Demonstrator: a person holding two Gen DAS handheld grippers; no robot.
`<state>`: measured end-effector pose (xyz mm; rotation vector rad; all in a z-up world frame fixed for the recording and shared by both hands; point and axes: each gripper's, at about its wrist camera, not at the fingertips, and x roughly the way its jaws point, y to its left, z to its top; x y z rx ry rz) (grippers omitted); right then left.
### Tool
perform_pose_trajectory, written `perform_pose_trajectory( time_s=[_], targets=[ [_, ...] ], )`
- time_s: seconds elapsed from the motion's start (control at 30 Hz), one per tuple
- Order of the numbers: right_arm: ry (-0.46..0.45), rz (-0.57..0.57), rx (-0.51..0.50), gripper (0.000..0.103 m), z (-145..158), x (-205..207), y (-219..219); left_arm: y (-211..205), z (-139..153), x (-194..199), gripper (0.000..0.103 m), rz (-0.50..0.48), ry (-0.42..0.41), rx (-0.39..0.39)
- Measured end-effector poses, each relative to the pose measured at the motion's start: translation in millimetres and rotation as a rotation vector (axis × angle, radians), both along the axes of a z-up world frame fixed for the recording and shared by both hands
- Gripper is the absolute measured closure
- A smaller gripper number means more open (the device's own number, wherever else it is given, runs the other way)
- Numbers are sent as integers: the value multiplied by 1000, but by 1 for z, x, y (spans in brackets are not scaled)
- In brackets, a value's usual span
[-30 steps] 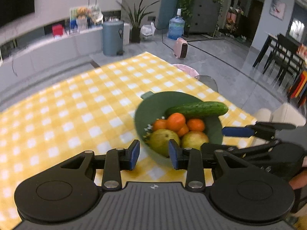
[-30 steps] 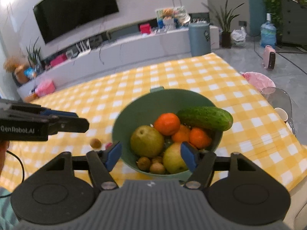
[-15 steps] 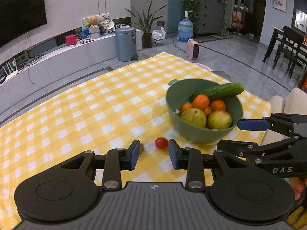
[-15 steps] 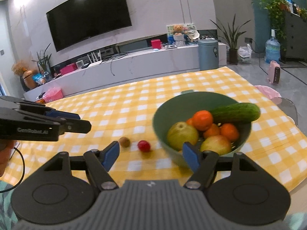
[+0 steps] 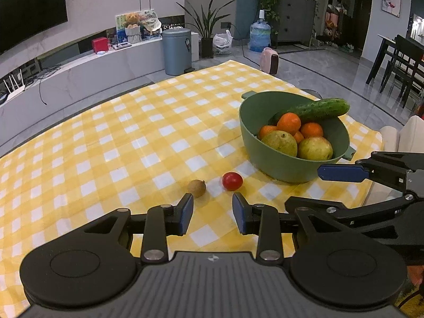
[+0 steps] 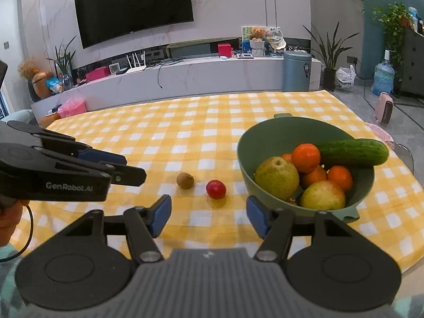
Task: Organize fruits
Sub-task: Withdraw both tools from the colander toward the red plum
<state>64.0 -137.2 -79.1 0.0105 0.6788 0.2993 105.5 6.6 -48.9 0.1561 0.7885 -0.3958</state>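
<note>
A green bowl [image 5: 265, 164] [image 6: 245, 135] on the yellow checked tablecloth [image 5: 132, 137] [image 6: 185, 132] holds a cucumber [image 5: 322, 110] [image 6: 352, 151], oranges [image 5: 288, 123] [image 6: 306, 157] and two pears [image 5: 281, 143] [image 6: 277, 177]. Left of the bowl lie a small red tomato [image 5: 232, 181] [image 6: 216, 189] and a brown kiwi [image 5: 197, 187] [image 6: 185, 180]. My left gripper [image 5: 212, 212] hovers just short of both, jaws narrowly apart and empty. My right gripper [image 6: 208, 216] is near the tomato, its jaws closing with nothing between them.
The table's near edge runs right of the bowl, with a cream chair [image 5: 408, 137] beyond it. A low white TV bench [image 6: 185, 76], a grey bin [image 6: 296, 70] and a pink heater [image 6: 384, 107] stand on the floor behind the table.
Both grippers have drawn back and to the left from the bowl, bringing the tomato and kiwi into view. The right gripper's jaws have narrowed.
</note>
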Motion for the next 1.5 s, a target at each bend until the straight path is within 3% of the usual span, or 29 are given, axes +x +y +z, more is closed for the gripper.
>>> perform_pose_trajectory(
  time_s=[0.4, 0.7, 0.8, 1.07, 1.5],
  targets=[
    [6, 1, -55, 61, -27, 28, 22, 6, -28, 30, 63, 27, 75, -30],
    [3, -31, -118, 63, -54, 56, 39, 8, -52, 52, 63, 59, 95, -64],
    [-31, -16, -158, 73, -61, 59, 48, 9, -58, 59, 63, 72, 89, -86],
    [-66, -68, -232, 75, -79, 68, 67, 11, -68, 67, 63, 90, 71, -116],
    [-90, -88, -268, 78, -98, 81, 77, 3, -80, 72, 68, 67, 80, -75]
  ],
)
